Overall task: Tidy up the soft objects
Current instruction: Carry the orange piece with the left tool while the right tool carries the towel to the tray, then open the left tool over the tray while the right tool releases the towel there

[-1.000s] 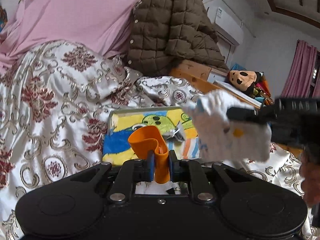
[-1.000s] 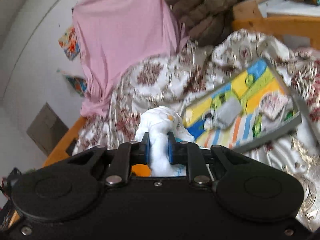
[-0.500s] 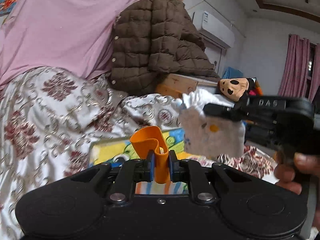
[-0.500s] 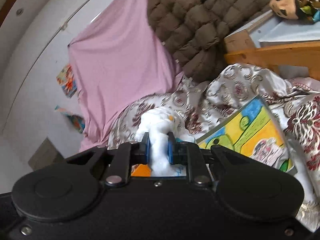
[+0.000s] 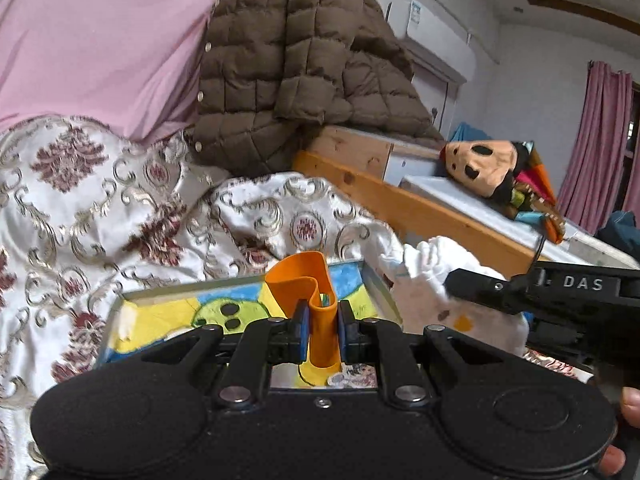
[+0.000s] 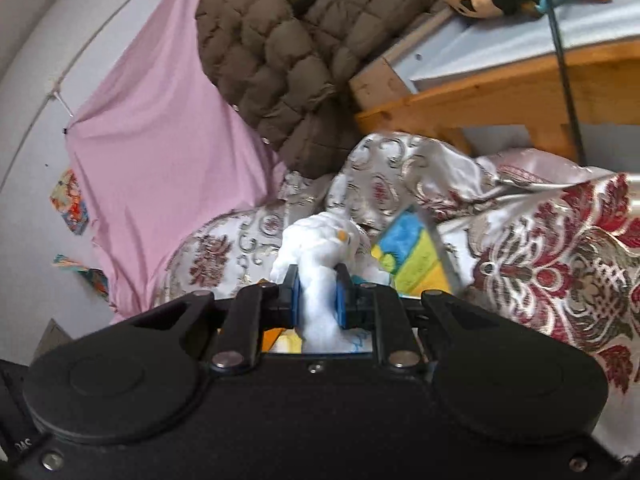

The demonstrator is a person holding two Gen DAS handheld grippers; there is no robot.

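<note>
My left gripper [image 5: 320,330] is shut on a curled orange soft piece [image 5: 310,286] and holds it above a metal tray [image 5: 120,308] with a bright cartoon picture. My right gripper [image 6: 318,302] is shut on a white fluffy cloth [image 6: 320,240] with an orange dot. In the left wrist view the right gripper [image 5: 452,280] shows at the right with the white cloth [image 5: 440,304] hanging beside the tray's right edge. In the right wrist view only a corner of the tray [image 6: 412,256] shows.
The tray lies on a white and maroon patterned bedspread [image 5: 80,208]. A brown quilted jacket [image 5: 288,64] and a pink sheet [image 5: 92,40] are behind. A wooden bed frame [image 5: 420,208] with a plush doll [image 5: 488,168] is at the right.
Both grippers have risen and tilted up, keeping their loads. The tray now sits lower in both views, and the right gripper has dropped lower in the left wrist view.
</note>
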